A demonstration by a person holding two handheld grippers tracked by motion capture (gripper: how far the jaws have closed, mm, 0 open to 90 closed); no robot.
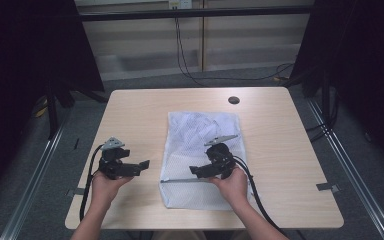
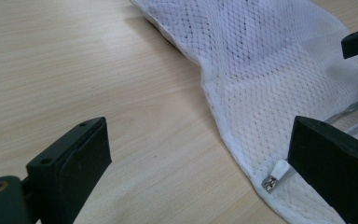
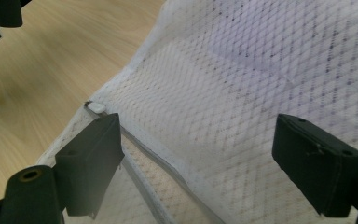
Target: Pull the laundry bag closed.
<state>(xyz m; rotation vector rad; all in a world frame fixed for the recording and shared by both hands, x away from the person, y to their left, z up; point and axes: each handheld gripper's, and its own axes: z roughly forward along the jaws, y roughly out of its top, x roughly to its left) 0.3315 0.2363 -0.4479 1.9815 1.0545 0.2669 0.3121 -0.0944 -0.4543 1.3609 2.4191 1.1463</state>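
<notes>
Table (image 1: 130, 115): pale wood-grain top with rounded corners, and a small dark round cap (image 1: 233, 100) near the far edge at about 1 o'clock from centre. Grey tape tabs (image 1: 327, 187) stick out at the left and right edges near the front. Floor is grey carpet; metal rails (image 1: 35, 180) run along both sides. Black curtains (image 1: 25, 45) hang left and right, with a pale panelled wall behind. Black cables (image 1: 185, 60) hang down that wall and trail along the floor. No readable writing or brand anywhere.

White mesh bag (image 1: 200, 150) lies flat at table centre, reaching toward 6 o'clock. Its zipper (image 1: 187, 180) runs across near the front end, with the white pull tab (image 2: 277, 171) at the bag's left edge.

Left gripper (image 1: 142, 165) is at 8 o'clock, over bare wood just beside the bag's left edge, jaws wide apart, holding nothing. Right gripper (image 1: 196, 171) is over the bag's front part just above the zipper, jaws spread, nothing between them but mesh below; contact with the fabric cannot be told.
</notes>
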